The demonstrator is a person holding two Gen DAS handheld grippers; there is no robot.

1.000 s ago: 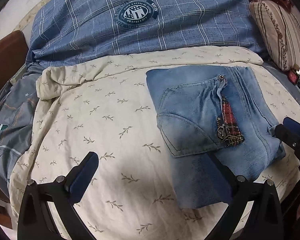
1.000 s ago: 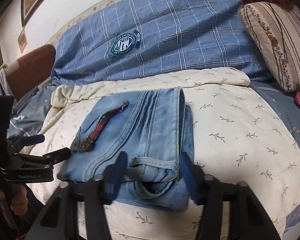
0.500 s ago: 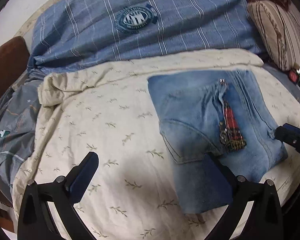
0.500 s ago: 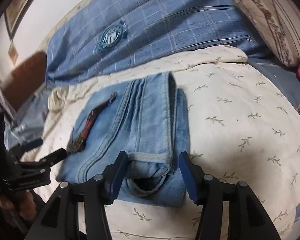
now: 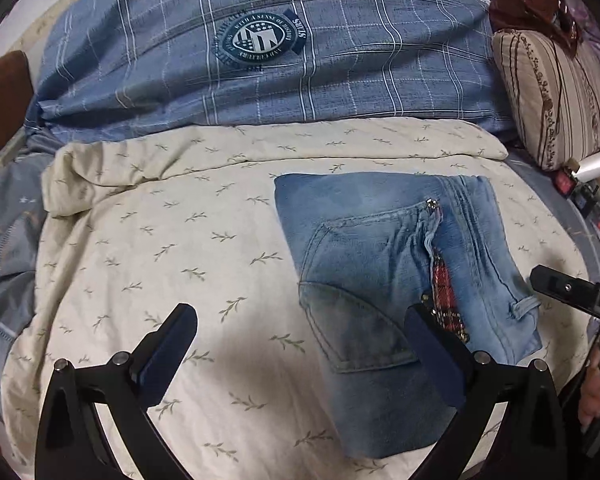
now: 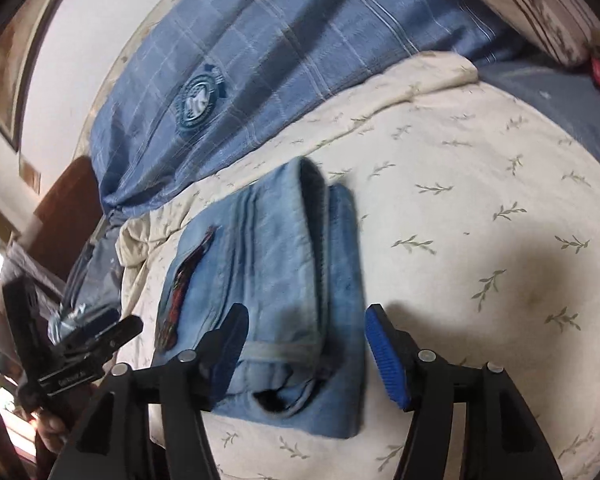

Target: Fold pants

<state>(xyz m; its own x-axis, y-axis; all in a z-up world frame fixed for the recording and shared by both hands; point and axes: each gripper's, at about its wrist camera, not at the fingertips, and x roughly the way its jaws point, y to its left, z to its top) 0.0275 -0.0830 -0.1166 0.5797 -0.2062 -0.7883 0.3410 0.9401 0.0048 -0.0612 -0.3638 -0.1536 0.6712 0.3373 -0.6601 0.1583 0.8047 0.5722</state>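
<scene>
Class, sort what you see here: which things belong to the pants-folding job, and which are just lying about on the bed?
Belong to the job:
folded jeans
left gripper, open
right gripper, its jaws just opening, the jeans' end between them

Just lying about:
blue plaid pillow
striped cushion
cream leaf-print sheet

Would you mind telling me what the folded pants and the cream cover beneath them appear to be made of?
The folded pants look like light blue denim: faded wash, visible seams, a stitched back pocket, matte surface. The cream cover looks like soft woven cloth, perhaps cotton, matte and slightly rumpled, printed with small leaf sprigs; the exact fibre cannot be told.
</scene>
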